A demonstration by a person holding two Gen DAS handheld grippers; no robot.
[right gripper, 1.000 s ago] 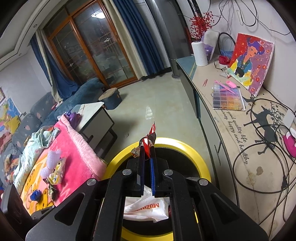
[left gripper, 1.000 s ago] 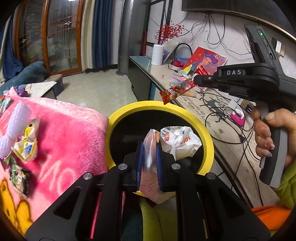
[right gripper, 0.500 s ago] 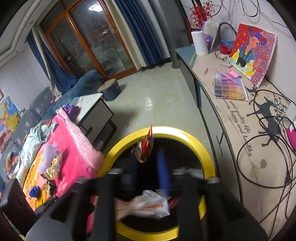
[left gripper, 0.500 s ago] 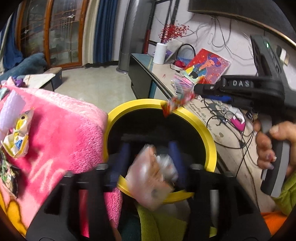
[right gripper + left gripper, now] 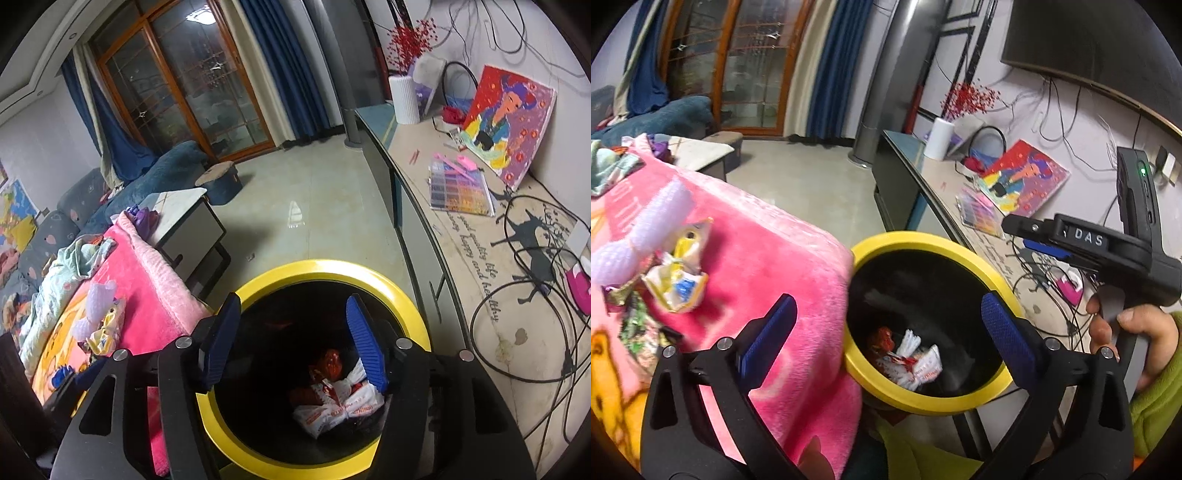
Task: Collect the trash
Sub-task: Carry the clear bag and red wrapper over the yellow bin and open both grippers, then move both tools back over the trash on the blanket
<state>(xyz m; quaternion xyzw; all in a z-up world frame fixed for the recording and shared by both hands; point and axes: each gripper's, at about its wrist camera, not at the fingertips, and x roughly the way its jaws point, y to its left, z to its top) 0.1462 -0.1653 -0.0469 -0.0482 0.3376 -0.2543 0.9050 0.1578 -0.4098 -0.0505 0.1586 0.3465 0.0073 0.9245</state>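
Red snack wrapper (image 5: 330,363) and white plastic bag (image 5: 338,408), both clamped a second ago, now lie at the bottom of the yellow-rimmed bin (image 5: 391,291). Left gripper (image 5: 886,328) and right gripper (image 5: 291,341) stand wide apart, empty, above it. More wrappers (image 5: 677,284) remain on the pink blanket (image 5: 768,258) beside the bin.

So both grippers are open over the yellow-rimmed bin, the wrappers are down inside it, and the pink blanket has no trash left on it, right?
Not quite. The pink blanket has trash on it: a yellow and white wrapper lies there, as the left wrist view shows. The rest holds: the left gripper and right gripper are open over the yellow-rimmed bin, with wrappers inside.
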